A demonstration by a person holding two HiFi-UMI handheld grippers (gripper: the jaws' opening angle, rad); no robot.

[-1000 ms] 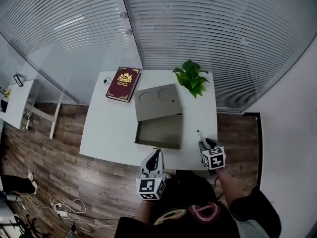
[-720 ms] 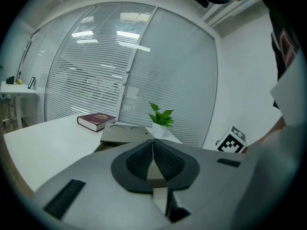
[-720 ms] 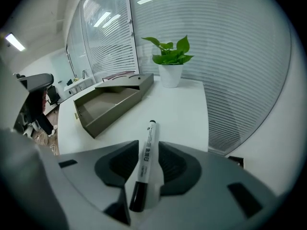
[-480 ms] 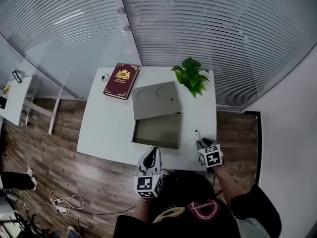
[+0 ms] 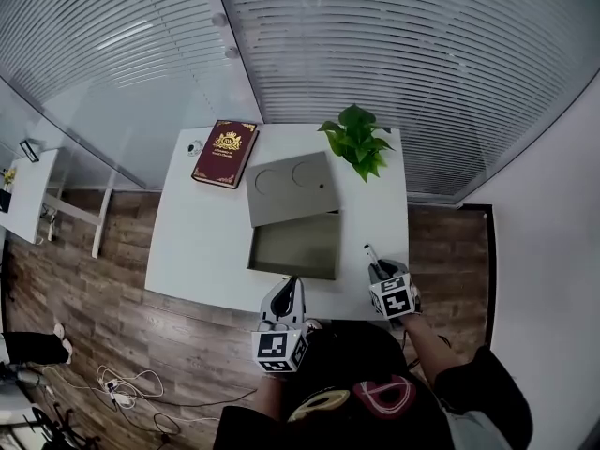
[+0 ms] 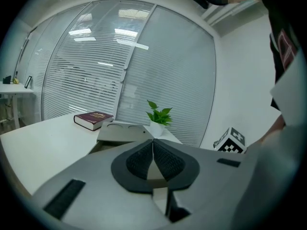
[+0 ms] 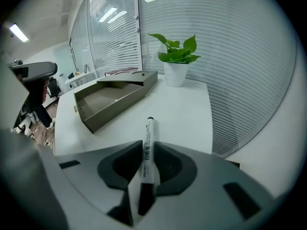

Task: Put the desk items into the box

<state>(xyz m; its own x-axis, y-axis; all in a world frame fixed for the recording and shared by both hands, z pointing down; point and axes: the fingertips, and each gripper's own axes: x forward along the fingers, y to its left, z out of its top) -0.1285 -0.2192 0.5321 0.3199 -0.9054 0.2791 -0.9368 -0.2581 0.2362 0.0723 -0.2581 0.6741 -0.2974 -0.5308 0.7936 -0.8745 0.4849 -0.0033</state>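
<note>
1 marker (image 7: 149, 128): light, stiff, smooth plastic barrel, likely slippery. Best taken mid-barrel, across the label. Right tongs (image 7: 147, 150) have just been closing and now pinch it there, at the counter (image 7: 187, 109) near its right edge, to the right of the open box (image 7: 115, 110). Left tongs (image 6: 153, 145) pressed together, empty. Barrel print and the gold title on the book (image 5: 225, 153) are too small to read.

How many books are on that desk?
1: a red book at the desk's far left corner, beside the box lid. The open box looks empty; none seems hidden.
</note>
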